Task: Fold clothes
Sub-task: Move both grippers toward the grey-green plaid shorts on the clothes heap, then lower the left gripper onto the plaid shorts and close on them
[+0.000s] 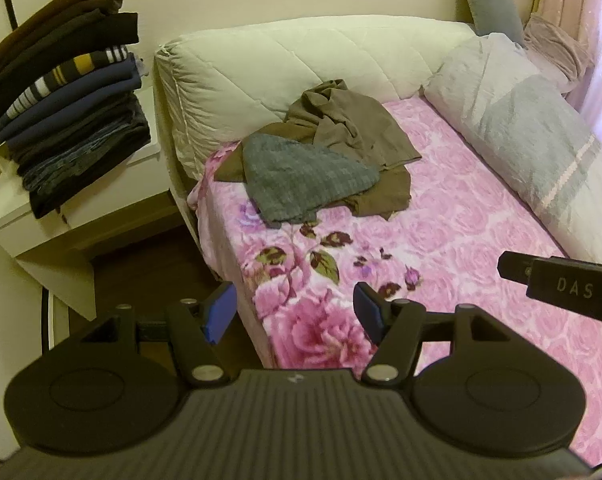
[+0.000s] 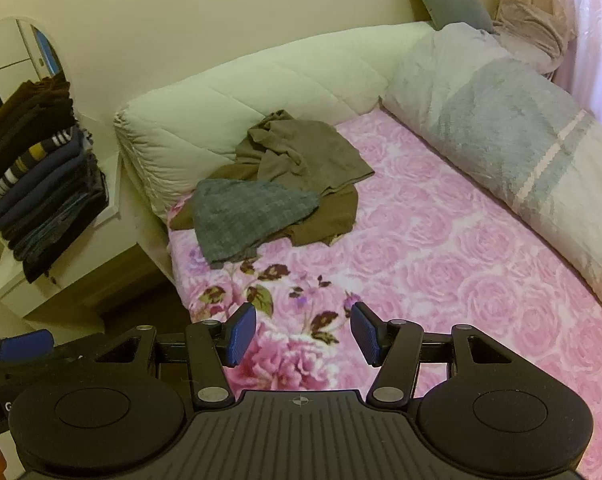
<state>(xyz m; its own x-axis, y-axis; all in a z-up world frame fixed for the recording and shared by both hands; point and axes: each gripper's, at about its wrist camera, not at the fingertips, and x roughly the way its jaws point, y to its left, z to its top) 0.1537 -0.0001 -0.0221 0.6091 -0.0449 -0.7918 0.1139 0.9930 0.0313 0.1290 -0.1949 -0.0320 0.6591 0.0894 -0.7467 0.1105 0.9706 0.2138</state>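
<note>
Both my left tool (image 1: 295, 312) and right tool (image 2: 303, 334) hang empty, jaws apart. Ahead of them on the bed (image 2: 441, 240) a grey garment (image 2: 249, 216) and brown clothes (image 2: 301, 156) lie crumpled, unfolded; a folded stack (image 1: 65, 108) sits on the counter (image 1: 41, 220) far left.

Two matching hand-held grippers, both matte black: the left gripper (image 1: 295, 312) and the right gripper (image 2: 303, 334) each carry a ribbed central housing, a round disc on either side, silver pivot screws and angular linkage arms ending in blue ribbed pads (image 2: 241, 334). A small crosshair mark sits on each housing. White letters "DAS" mark the right gripper's side in the left view.
</note>
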